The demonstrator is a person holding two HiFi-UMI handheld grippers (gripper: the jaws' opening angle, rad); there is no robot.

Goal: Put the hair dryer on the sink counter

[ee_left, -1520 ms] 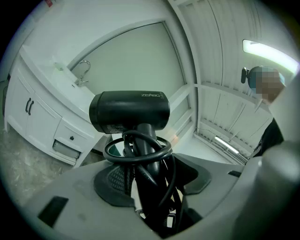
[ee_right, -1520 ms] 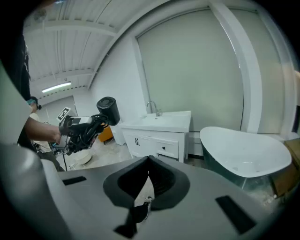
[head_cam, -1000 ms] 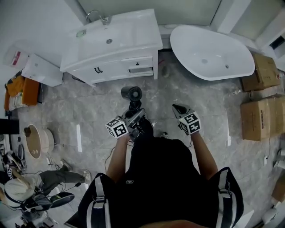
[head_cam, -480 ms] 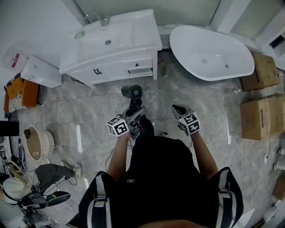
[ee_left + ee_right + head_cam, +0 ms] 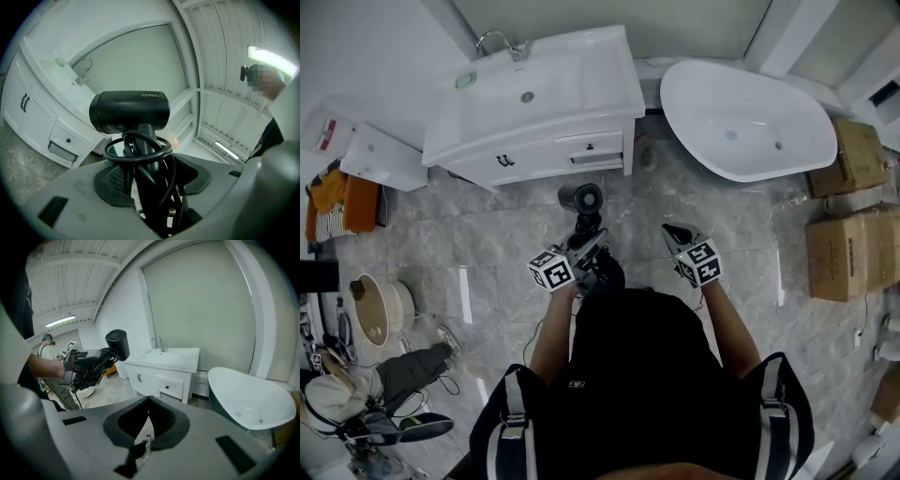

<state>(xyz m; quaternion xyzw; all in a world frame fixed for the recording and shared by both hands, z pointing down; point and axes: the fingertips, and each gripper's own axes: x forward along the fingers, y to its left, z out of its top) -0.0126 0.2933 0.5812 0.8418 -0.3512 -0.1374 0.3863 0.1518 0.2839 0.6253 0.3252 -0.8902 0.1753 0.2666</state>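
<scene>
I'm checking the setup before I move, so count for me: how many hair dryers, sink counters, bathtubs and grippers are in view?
hair dryer: 1
sink counter: 1
bathtub: 1
grippers, the left gripper and the right gripper: 2
Total: 5

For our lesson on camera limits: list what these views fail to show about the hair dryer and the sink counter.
- Cord of the hair dryer: plug end hidden inside the left gripper, left gripper view.
- Barrel label print: same view, too small.
- Green item on the sink counter: head view, too small to identify.
</scene>
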